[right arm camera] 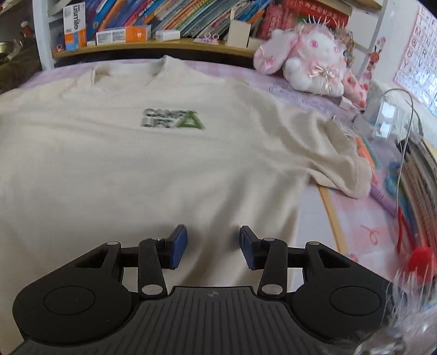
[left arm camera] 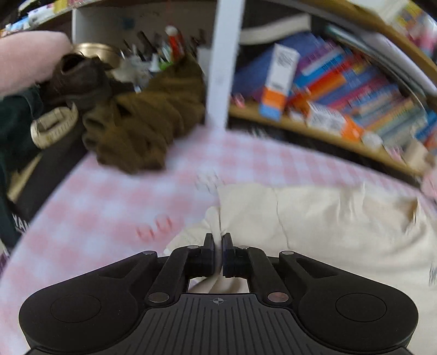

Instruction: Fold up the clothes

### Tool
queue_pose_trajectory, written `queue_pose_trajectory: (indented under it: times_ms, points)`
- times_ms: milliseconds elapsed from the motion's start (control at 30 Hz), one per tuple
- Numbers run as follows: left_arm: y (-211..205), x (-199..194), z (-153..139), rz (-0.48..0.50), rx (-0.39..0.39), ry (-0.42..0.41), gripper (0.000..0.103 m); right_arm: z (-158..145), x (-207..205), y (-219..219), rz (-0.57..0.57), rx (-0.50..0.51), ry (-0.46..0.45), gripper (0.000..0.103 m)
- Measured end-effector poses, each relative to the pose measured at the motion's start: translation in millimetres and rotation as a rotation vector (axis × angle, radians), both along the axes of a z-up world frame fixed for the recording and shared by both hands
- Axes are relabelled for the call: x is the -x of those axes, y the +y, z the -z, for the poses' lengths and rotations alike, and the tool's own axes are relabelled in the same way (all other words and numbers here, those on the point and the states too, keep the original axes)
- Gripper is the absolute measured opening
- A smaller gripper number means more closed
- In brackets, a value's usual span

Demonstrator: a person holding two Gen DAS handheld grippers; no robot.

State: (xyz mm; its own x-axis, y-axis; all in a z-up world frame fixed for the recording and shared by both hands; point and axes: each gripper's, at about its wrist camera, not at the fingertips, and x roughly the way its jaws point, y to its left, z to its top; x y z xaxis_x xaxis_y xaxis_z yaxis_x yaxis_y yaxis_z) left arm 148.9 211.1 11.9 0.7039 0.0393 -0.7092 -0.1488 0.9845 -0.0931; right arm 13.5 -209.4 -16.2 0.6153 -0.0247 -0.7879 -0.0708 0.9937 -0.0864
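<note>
A cream T-shirt (right arm camera: 153,163) with a green and grey chest print lies spread face up on a pink checked cloth (left arm camera: 95,196). In the left wrist view my left gripper (left arm camera: 217,243) is shut on a pinched fold of the cream T-shirt (left arm camera: 327,218) at its near edge. In the right wrist view my right gripper (right arm camera: 213,240) hangs open just above the shirt's lower part, its blue pads (right arm camera: 179,245) apart with flat fabric below and nothing pinched. The shirt's right sleeve (right arm camera: 341,169) drapes toward the table's edge.
A crumpled brown garment (left arm camera: 142,123) lies at the far left of the cloth, beside a dark bag and a person's sleeve. A shelf of books (right arm camera: 169,19) runs along the back. A pink plush rabbit (right arm camera: 308,57), a clear box and pens crowd the right side.
</note>
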Motion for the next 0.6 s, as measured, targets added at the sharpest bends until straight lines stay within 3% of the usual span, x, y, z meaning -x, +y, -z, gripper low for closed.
queue_pose_trajectory:
  times_ms: [233, 333, 367, 467, 600]
  points:
    - [16.2, -15.1, 13.6, -0.004, -0.149, 0.074, 0.008, 0.2, -12.9, 13.1, -0.014, -0.078, 0.005, 0.042]
    - [23.6, -9.8, 19.1, -0.013, -0.186, 0.105, 0.024, -4.2, -10.7, 11.2, -0.017, -0.088, 0.001, 0.043]
    - [24.2, -6.1, 16.1, -0.014, -0.200, 0.099, 0.028, -6.4, -9.3, 8.4, -0.011, -0.091, -0.002, 0.044]
    - [14.8, 13.5, -3.1, -0.012, -0.257, 0.012, 0.056, -13.2, -4.6, -4.1, 0.032, -0.096, -0.016, 0.047]
    - [-10.9, 36.9, -24.2, 0.115, -0.248, -0.110, 0.061, -17.3, -10.6, -30.2, 0.134, -0.085, -0.024, 0.046]
